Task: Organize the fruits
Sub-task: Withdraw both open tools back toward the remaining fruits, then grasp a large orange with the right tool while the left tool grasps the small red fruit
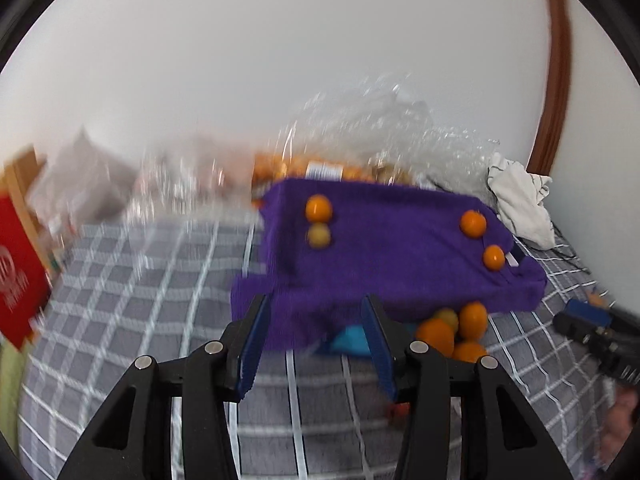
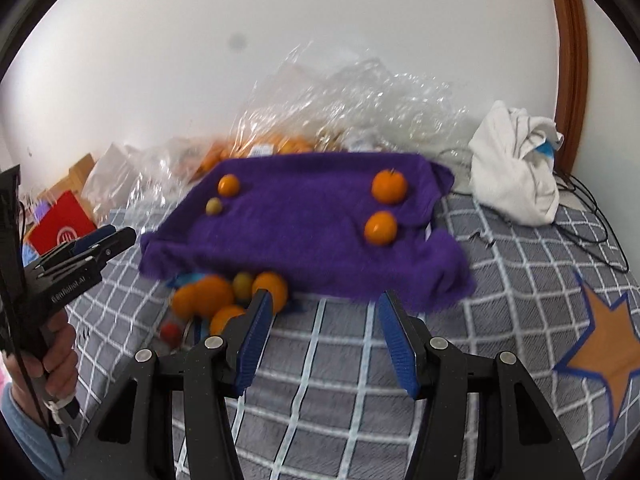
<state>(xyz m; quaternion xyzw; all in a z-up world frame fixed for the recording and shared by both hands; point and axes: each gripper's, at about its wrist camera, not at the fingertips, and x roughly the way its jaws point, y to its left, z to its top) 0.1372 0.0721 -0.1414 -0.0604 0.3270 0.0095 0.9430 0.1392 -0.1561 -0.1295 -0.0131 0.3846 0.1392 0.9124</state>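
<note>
The jaws of the left gripper (image 1: 316, 312) stand wide apart with nothing between them, hovering over the grey checked bed cover (image 1: 160, 280) at the near edge of the purple towel (image 1: 384, 248). In the left wrist view, four fruits lie on the towel: an orange one (image 1: 319, 208) touching a yellowish one (image 1: 319, 235) at the left, and two orange ones (image 1: 473, 223) near the right edge. A heap of oranges (image 1: 456, 332) sits just below the towel's front edge, beside the right finger. Crumpled clear plastic (image 1: 380, 128) rises behind the towel, a white cloth (image 1: 520, 200) lies at the right, and a red box (image 1: 20, 276) at the left.

In the right wrist view, the right gripper (image 2: 324, 300) also has its jaws spread wide and empty, near the towel's front edge. The heap of oranges lies by its left finger, with a small red thing (image 2: 171, 330) beside it. The left gripper is seen at the left, held in a hand (image 2: 48, 356). An orange star (image 2: 608, 344) marks the cover at the right.
</note>
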